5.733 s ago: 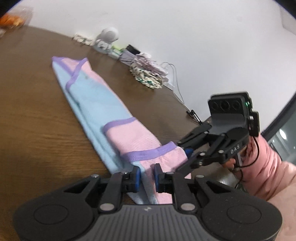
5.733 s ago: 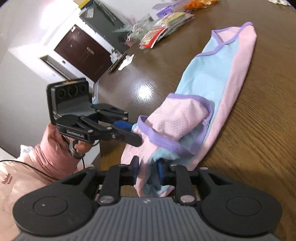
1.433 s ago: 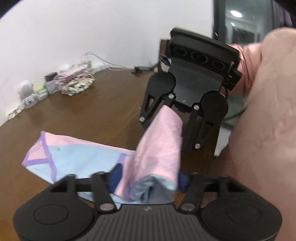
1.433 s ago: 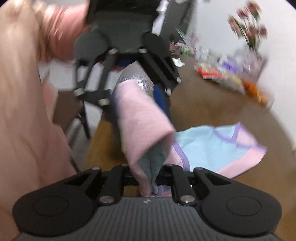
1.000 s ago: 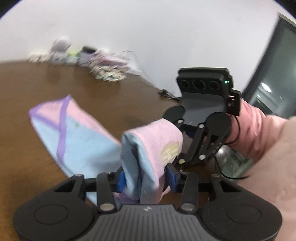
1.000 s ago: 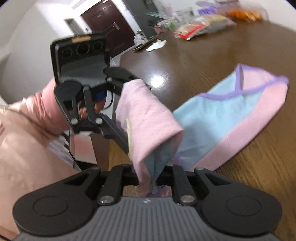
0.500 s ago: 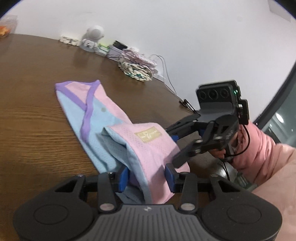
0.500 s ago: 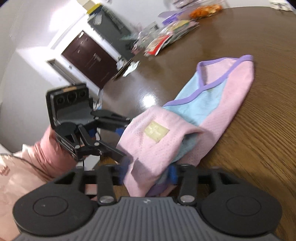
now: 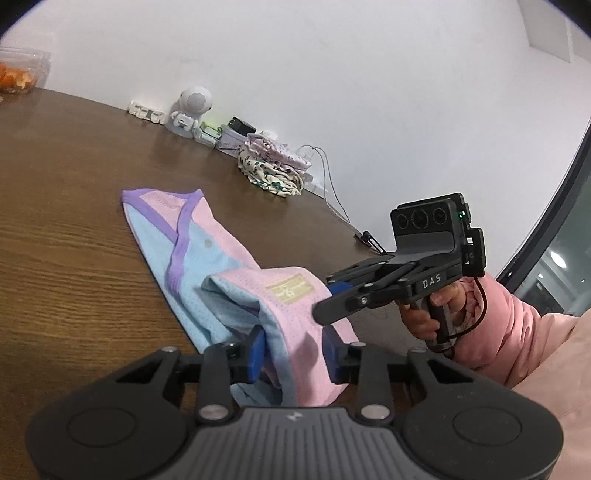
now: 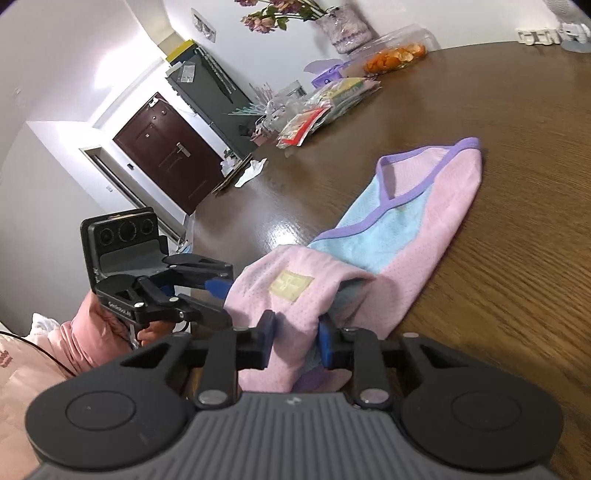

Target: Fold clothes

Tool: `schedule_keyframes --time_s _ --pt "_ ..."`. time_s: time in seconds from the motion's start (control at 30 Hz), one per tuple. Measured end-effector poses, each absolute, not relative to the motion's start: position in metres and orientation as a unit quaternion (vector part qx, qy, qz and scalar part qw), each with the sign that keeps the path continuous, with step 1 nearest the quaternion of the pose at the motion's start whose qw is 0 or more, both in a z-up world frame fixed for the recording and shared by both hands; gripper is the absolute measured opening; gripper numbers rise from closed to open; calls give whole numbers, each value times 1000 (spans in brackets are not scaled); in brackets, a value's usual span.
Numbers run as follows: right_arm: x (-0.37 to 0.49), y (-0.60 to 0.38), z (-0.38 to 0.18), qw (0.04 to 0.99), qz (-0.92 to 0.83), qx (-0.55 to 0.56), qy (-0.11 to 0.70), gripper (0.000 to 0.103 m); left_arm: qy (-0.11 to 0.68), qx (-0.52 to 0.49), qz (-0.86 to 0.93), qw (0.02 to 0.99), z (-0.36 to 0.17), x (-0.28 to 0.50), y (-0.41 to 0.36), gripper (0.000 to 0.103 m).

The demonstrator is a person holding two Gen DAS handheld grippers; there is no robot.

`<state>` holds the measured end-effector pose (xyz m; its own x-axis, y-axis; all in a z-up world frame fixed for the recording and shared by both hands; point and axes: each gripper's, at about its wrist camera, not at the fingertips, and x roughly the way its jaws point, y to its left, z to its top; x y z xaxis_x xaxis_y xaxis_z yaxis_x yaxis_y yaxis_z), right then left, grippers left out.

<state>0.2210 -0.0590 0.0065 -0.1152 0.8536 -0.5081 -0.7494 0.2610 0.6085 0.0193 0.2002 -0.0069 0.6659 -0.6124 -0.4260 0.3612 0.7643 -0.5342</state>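
Observation:
A pink and light-blue mesh garment [image 9: 221, 258] with purple trim lies on the brown table [image 9: 74, 258]. Its near end is folded back over the rest, with a yellow label patch [image 10: 291, 284] facing up. My left gripper [image 9: 293, 350] stands open at the fold's left side, and cloth lies loosely between its blue pads. My right gripper [image 10: 295, 339] is shut on the garment [image 10: 406, 229] at the fold's right side. Each wrist view shows the other tool: the right gripper [image 9: 325, 301] and the left gripper [image 10: 218, 299] both sit at the fold.
A stack of folded patterned clothes [image 9: 273, 173], a white astronaut figure [image 9: 190, 110], a power strip [image 9: 147, 110] and cables line the wall. Snack packets [image 10: 325, 107], orange peel [image 10: 395, 55] and a vase [image 10: 343, 29] stand at the table's far end. A pink sleeve [image 9: 517, 332] is at the table edge.
Both grippers lifted the garment's near end, carried it over and laid it on the far half, label up. Both sets of jaws stand narrower than half a second ago.

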Motion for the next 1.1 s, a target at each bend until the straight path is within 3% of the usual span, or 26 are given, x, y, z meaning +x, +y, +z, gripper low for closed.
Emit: schedule_keyframes --time_s 0.07,0.13,0.17,0.23,0.3,0.43,0.5,0.6,0.93,1.07,1.1 --pt "219 -63 10 676 596 58 429 25 306 -203 -262 892 -7 17 199 31" --pt "217 -70 15 693 585 57 419 28 306 -195 -240 900 -3 14 199 50" --pt "216 -73 17 701 579 56 413 35 303 -189 -227 906 0 12 199 65" --pt "214 -79 21 716 567 55 402 44 286 -170 -199 922 11 7 199 72" --pt "212 -86 26 732 555 53 391 52 265 -145 -180 936 24 3 198 72" --pt "189 -86 44 784 532 17 320 51 232 -63 -163 957 46 6 171 64" --pt "169 -72 50 803 527 -28 277 31 242 -23 -162 956 47 16 149 37" --pt "149 -44 45 821 507 -94 246 21 281 26 -150 947 34 32 121 19" --pt "153 -24 0 819 481 -109 295 21 305 23 -128 943 3 39 120 22" --pt "139 -35 8 820 486 -100 284 24 260 10 -130 957 19 18 122 52" --pt "134 -36 8 819 488 -104 283 27 248 5 -134 960 24 9 123 53"
